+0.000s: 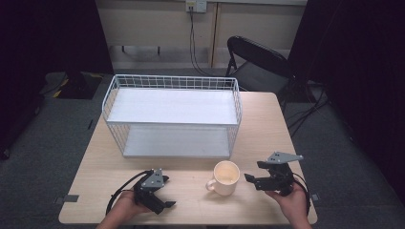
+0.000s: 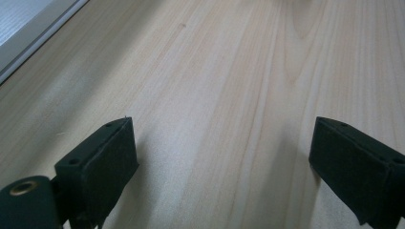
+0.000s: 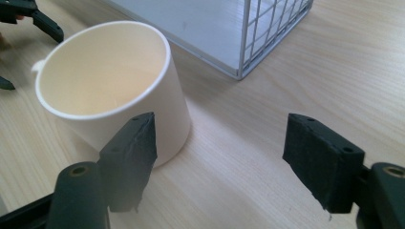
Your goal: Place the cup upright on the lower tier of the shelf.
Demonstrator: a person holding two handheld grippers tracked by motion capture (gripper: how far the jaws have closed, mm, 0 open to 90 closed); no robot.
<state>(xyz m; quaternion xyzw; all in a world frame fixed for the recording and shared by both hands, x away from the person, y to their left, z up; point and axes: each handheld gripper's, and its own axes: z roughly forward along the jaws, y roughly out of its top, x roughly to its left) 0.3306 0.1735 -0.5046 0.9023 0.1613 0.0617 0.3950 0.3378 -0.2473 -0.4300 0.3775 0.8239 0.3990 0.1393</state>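
Just left of the right gripper's (image 1: 251, 172) spread, empty fingers stands the mug (image 1: 225, 177).

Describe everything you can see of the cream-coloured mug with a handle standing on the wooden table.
The cream-coloured mug is a plain, straight-sided cylinder, ceramic by its look, with a thin rounded rim and one loop handle pointing toward the person's left. It stands upright and looks empty, on the pale wooden table, in front of the white wire shelf rack. Nothing grips it; the right gripper sits beside it, jaws apart.
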